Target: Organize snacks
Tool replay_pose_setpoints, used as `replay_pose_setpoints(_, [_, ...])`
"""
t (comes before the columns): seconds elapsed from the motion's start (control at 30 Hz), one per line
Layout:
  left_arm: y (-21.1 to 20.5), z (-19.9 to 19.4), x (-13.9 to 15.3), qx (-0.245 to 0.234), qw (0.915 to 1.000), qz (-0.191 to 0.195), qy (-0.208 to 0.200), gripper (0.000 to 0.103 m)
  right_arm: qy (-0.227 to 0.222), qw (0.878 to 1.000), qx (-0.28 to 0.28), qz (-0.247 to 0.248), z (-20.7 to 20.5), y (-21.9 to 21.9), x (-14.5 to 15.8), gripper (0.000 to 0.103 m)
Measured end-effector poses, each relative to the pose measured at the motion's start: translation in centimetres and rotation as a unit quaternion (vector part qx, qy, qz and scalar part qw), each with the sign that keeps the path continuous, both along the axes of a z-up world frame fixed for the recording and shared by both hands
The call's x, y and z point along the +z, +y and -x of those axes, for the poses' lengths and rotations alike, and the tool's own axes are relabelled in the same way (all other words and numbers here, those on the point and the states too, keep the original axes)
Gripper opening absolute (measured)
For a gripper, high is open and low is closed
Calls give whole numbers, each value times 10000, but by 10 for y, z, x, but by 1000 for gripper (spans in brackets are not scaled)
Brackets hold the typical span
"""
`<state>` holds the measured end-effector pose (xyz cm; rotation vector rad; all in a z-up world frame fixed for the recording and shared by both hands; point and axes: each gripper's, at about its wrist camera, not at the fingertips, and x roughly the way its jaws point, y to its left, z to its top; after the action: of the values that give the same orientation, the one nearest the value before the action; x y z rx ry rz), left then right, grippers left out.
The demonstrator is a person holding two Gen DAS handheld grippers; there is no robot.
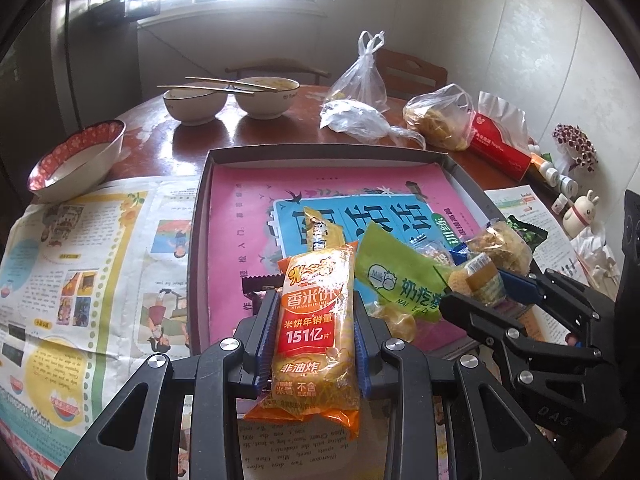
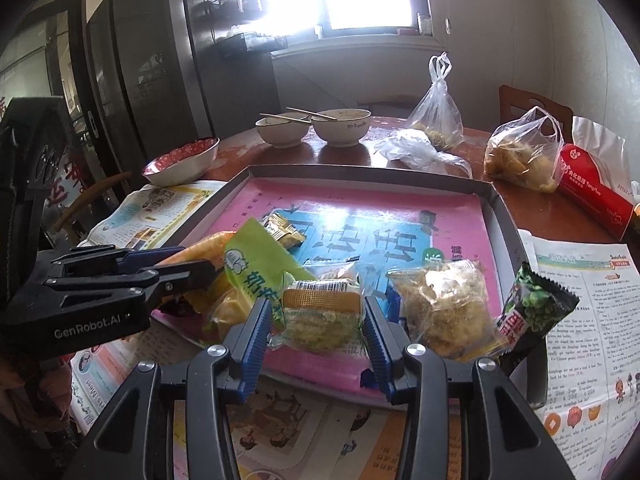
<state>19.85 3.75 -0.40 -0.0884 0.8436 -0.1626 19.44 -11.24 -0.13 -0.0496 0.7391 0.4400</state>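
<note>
Rice-cracker pkt (image 1: pixel 316 320): "151亿", "XIANGMIBING"; left gripper (image 2: pixel 188 270) body: "GenRobot.AI".

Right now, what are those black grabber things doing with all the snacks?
A person is sorting snacks with two hand-held grippers. The left gripper is clamped on an orange rice cracker packet, holding it over the near edge of the grey tray. The right gripper is clamped on a clear-wrapped yellow biscuit packet just beside it. More snacks are piled at the tray's near end, including a green packet. Bowls with chopsticks sit at the back of the table.
</note>
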Motion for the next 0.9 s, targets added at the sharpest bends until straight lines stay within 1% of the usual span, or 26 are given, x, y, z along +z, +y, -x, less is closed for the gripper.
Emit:
replay_pose_setpoints(0.27, [-3, -3, -1, -36, 10000, -54, -21, 34, -11, 10000, -69, -21, -11, 2, 3, 46])
replay_pose_setpoints(0.53, [-4, -7, -4, -45, 10000, -85, -2, 34, -50, 10000, 57, 18, -15, 15, 5, 46])
replay_pose_setpoints(0.73, [-6, -8, -5, -36, 9999, -105, -13, 34, -149, 9996, 238, 72, -9, 23, 4, 46])
replay_pose_setpoints(0.9, [-5, -10, -7, -18, 10000, -94, 4, 34, -200, 9994, 273, 91, -6, 23, 3, 46])
